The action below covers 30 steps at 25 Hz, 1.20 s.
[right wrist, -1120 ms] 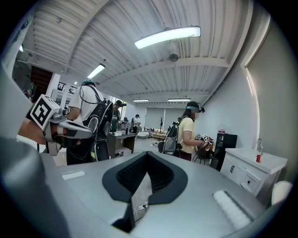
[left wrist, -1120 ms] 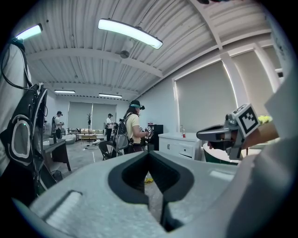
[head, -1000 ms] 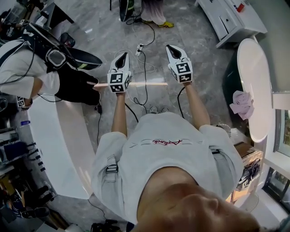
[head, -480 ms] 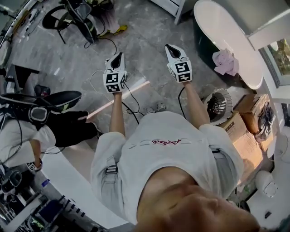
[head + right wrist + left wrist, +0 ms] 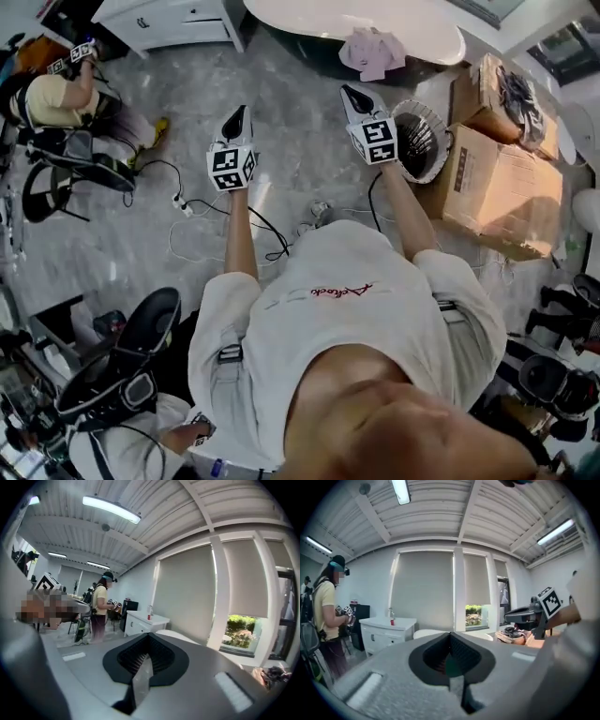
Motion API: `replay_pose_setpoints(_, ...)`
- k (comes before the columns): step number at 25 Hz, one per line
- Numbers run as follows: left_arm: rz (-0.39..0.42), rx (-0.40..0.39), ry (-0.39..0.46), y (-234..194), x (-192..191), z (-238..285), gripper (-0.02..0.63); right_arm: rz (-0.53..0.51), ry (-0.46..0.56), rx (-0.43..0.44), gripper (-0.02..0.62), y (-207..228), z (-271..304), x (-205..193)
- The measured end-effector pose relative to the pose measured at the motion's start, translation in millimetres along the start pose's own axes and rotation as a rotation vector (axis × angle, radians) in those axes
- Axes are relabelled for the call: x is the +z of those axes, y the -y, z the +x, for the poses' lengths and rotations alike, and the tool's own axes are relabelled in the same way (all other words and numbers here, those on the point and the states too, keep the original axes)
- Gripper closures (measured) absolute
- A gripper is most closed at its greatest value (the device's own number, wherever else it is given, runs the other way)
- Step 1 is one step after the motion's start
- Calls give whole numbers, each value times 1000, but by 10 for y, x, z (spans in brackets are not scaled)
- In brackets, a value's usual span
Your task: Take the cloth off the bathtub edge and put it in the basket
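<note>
A pink cloth lies crumpled on the white bathtub edge at the top of the head view. A white slatted basket stands on the floor just below it, beside a cardboard box. My right gripper is held in the air left of the basket and below the cloth, shut with nothing in it. My left gripper hangs further left over the grey floor, also shut and empty. In both gripper views the jaws are closed together, and I see the bathtub ahead; the cloth is hidden there.
Cardboard boxes sit right of the basket. A white cabinet stands left of the tub. A person stands at the upper left near black chairs. Cables and a power strip lie on the floor.
The view has swung round: the bathtub and cloth went from the right edge to the top centre, and the basket and boxes came into sight. Both grippers stayed shut, held out in front.
</note>
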<state>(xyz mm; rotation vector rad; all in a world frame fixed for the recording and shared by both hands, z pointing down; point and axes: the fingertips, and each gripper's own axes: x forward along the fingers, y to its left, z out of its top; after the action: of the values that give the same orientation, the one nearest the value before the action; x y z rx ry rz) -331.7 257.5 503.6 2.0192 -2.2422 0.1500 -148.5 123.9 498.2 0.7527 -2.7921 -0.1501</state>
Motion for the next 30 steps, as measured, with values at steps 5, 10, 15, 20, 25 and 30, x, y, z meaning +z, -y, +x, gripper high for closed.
replay_pose_setpoints(5,23,-187,-6,752,35,577,606,45,-38,-183,588,681,-618,-307)
replay_pose_setpoints(10,50,-331,7,1501,117,809,606,76,-51,-319,588,1057,-1271,-497)
replay_pose_setpoints(15,75,-413,15,1968,186,959,605,91,-56,-388,588,1301,-1592,-585)
replay_pose_setpoints(20,61,-414,11,2095,211,1115,606,99,-54,-398,588,1478,-1651,-642)
replay_pose_setpoints(25,59,-402,10,2102,242,1297,606,100,-51,-395,588,1657,-1556,-665)
replay_pose_setpoints(30,52,-398,13,2140,311,1552,606,96,-41,-384,588,1826,-1448,-629)
